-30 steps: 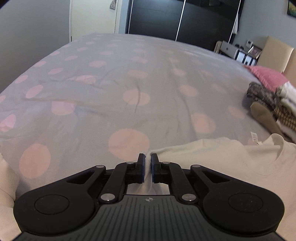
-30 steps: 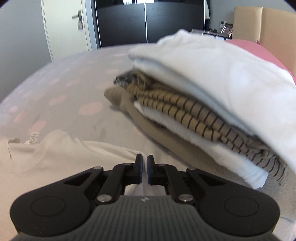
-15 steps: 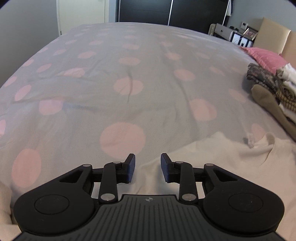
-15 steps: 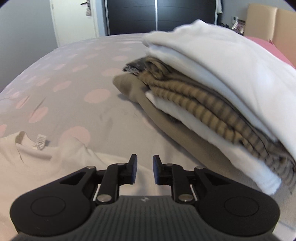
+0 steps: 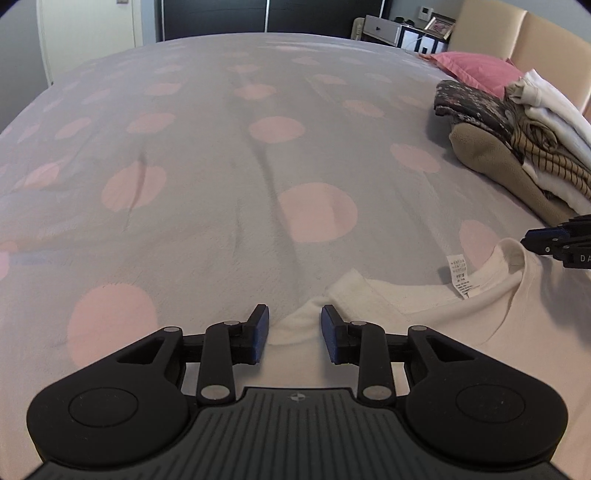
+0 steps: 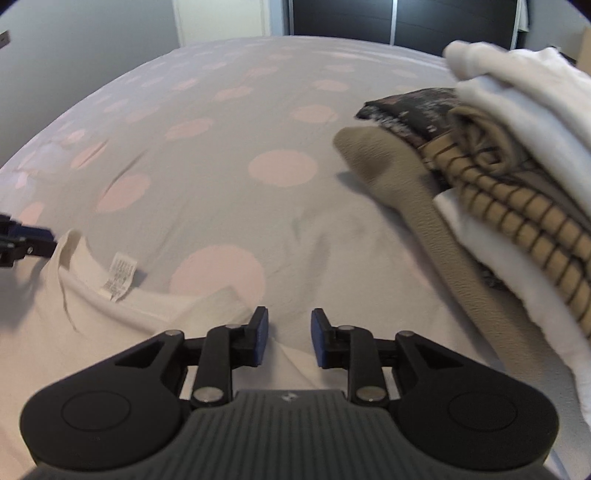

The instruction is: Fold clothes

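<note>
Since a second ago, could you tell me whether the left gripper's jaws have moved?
Yes. The left gripper has opened, releasing the white T-shirt corner it pinched; the shirt now lies on the dotted bedspread.

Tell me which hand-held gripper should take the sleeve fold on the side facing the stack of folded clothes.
Right. The right hand-held gripper is open over the cream T-shirt edge, with the folded stack right beside it. The left hand-held gripper, also open, sits at the shirt's far shoulder.

A pink-dotted grey bedspread [image 5: 229,177], pink pillow [image 5: 476,70], beige headboard [image 5: 517,33].
</note>
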Demonstrator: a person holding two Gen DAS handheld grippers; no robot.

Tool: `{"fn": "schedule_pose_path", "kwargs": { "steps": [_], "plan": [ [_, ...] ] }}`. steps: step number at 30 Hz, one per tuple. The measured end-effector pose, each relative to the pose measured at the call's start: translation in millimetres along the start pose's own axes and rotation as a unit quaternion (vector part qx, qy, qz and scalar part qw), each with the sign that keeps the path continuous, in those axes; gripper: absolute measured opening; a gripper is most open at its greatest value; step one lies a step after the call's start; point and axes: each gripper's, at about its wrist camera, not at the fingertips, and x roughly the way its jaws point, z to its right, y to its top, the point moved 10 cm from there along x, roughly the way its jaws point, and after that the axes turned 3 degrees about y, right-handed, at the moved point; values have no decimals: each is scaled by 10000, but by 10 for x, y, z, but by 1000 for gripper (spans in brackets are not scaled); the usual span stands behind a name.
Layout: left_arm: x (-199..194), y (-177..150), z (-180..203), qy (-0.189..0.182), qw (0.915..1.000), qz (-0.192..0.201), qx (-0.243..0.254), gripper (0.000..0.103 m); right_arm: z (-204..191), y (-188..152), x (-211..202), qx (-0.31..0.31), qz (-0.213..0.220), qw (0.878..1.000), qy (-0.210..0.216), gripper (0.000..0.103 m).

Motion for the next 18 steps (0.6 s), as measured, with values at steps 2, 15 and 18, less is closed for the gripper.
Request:
{"fn": "schedule_pose_path", "kwargs": {
  "steps": [2, 15, 18],
  "plan": [
    [-17, -19, 13, -45, 10000, 58, 61, 31, -80, -29, 20, -91, -4, 9998, 178, 28],
    [-20, -71, 170, 62, 9995, 288, 80, 25, -352, -152, 43, -884, 110, 9960, 89, 11],
    [-85, -44, 188, 84, 9989, 453, 19, 7, -365, -99, -37, -1004, 330, 9943, -151, 9]
  ]
}}
